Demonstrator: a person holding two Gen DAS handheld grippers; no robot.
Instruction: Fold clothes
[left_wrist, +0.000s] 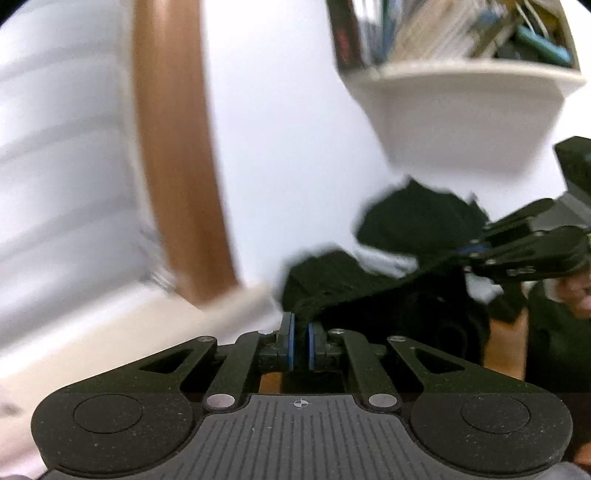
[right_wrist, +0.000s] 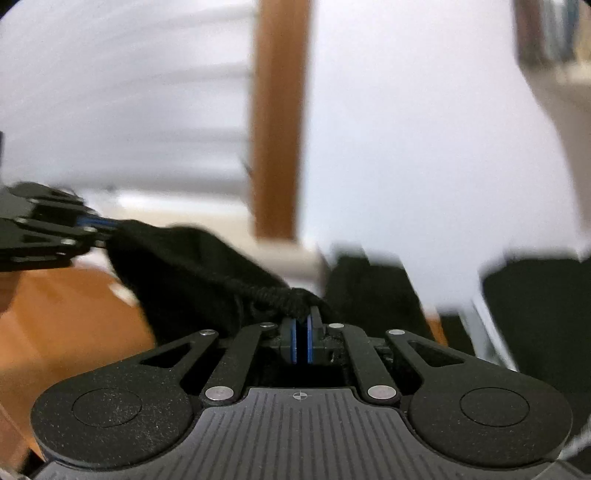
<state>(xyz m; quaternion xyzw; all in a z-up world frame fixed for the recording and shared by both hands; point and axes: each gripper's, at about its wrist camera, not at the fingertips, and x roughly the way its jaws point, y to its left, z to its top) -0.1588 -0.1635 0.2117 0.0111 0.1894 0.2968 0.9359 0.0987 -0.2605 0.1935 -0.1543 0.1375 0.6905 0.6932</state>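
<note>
Nearest in the left wrist view, the left gripper (left_wrist: 301, 332) had its blue pads drawn close together, pinching an edge of the black knitted garment (left_wrist: 369, 291). The cloth ran from there up and to the right to the right gripper (left_wrist: 471, 254), which pinched another part of the same edge, so the garment hung stretched between the two.

In the right wrist view, the right gripper (right_wrist: 302, 325) was likewise narrowed onto a bunched, ribbed edge of the garment (right_wrist: 192, 266), with the left gripper (right_wrist: 107, 225) gripping it at the far left. An orange-brown surface (right_wrist: 70, 325) lay below the hanging cloth.

Farther off stood a brown wooden post (left_wrist: 177, 166) against a white wall (left_wrist: 288, 147). At the far right, a white shelf (left_wrist: 461, 85) held a row of books (left_wrist: 436, 29), too blurred to read.
</note>
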